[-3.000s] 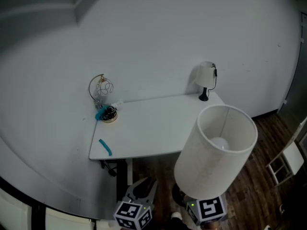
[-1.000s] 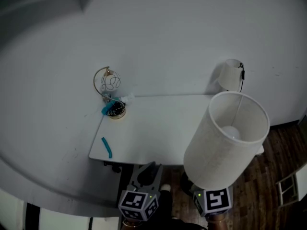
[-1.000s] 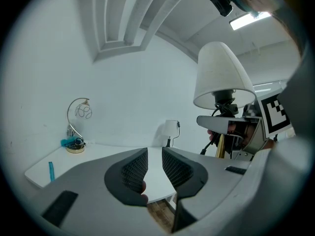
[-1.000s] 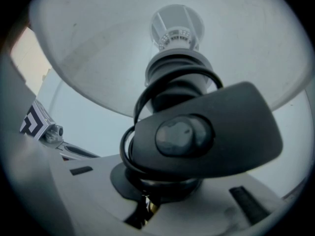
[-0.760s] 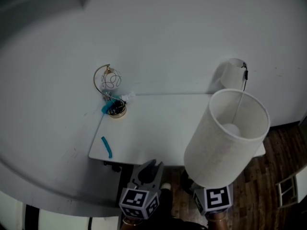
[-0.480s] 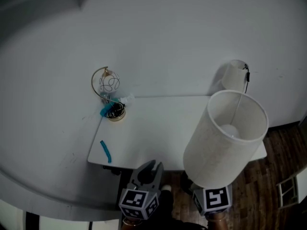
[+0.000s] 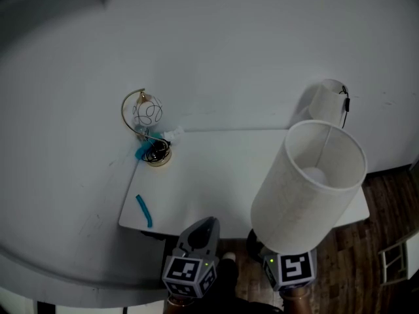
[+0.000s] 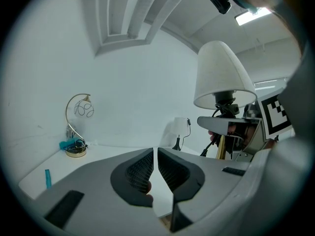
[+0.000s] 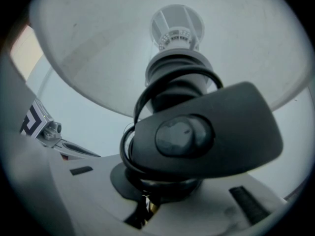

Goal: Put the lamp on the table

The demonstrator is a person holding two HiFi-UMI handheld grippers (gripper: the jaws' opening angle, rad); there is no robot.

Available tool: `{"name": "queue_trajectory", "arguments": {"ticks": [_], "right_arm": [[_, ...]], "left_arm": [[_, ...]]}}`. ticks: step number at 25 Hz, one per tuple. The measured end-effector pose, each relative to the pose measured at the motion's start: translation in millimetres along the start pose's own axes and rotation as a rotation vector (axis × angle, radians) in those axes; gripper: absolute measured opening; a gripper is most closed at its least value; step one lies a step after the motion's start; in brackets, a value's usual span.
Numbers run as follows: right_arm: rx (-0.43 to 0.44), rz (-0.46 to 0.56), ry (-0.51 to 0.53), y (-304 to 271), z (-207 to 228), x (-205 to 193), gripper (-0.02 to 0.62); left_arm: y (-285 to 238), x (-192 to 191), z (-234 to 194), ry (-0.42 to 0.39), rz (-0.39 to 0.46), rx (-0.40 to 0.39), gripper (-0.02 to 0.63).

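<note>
- A table lamp point(image 7: 308, 188) with a white drum shade is being held off the ground by the right gripper point(image 9: 145, 204), whose jaws are being kept clamped on the brass-coloured stem point(image 8: 220, 149) below the shade.
- The lamp is being carried tilted, shade uppermost, over the near right edge of the white table point(image 7: 216, 175). That corner is being hidden by the shade in the head view, and the lamp's foot cannot be made out in any view.
- A black inline switch point(image 9: 202, 134) and loops of black cord point(image 9: 129, 146) are being seen hanging directly in front of the right gripper's camera, so most of its jaws are being covered.
- The left gripper point(image 8: 156, 163) is being held at the table's near edge, to the left of the lamp. Its jaws are drawn together to a thin slit, with nothing being gripped between them.
- At the table's far left corner a gold arched stand point(image 7: 145, 116) with a wire globe is being shown, with a teal and black tangle point(image 7: 147, 152) at its base.
- A small teal object point(image 7: 143, 211) is lying near the front left edge, well apart from both grippers.
- A second, smaller lamp point(image 7: 325, 103) with a white shade is being shown at the table's far right, against the white wall point(image 7: 229, 57).
- Dark wood flooring point(image 7: 386, 201) is being seen past the table's right end.
</note>
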State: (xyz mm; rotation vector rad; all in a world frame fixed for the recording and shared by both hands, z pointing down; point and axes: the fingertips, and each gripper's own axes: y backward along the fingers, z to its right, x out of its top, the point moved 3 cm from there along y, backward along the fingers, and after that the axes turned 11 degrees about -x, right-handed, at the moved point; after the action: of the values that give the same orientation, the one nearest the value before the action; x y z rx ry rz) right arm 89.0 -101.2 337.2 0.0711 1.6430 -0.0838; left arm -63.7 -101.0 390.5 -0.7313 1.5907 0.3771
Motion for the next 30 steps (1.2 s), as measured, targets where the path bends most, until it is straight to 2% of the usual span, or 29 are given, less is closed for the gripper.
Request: {"name": "queue_trajectory", "arguments": {"ticks": [11,16,30], "right_arm": [[0.002,-0.016,0.001,-37.0,0.2,-10.1,0.017],[0.002,-0.025,0.002,-46.4,1.6,-13.7,0.017],[-0.019,-0.045,0.0,-78.9,8.8,-21.1,0.017]], "left_arm": [[-25.6,2.3,-25.3,-0.004,-0.005,0.001,0.026],[-33.9,10.6,-24.9,0.018,-0.009,-0.005,0.026],[-62.9,18.6,-40.3,0.012,-0.024,-0.017,0.026]]}}
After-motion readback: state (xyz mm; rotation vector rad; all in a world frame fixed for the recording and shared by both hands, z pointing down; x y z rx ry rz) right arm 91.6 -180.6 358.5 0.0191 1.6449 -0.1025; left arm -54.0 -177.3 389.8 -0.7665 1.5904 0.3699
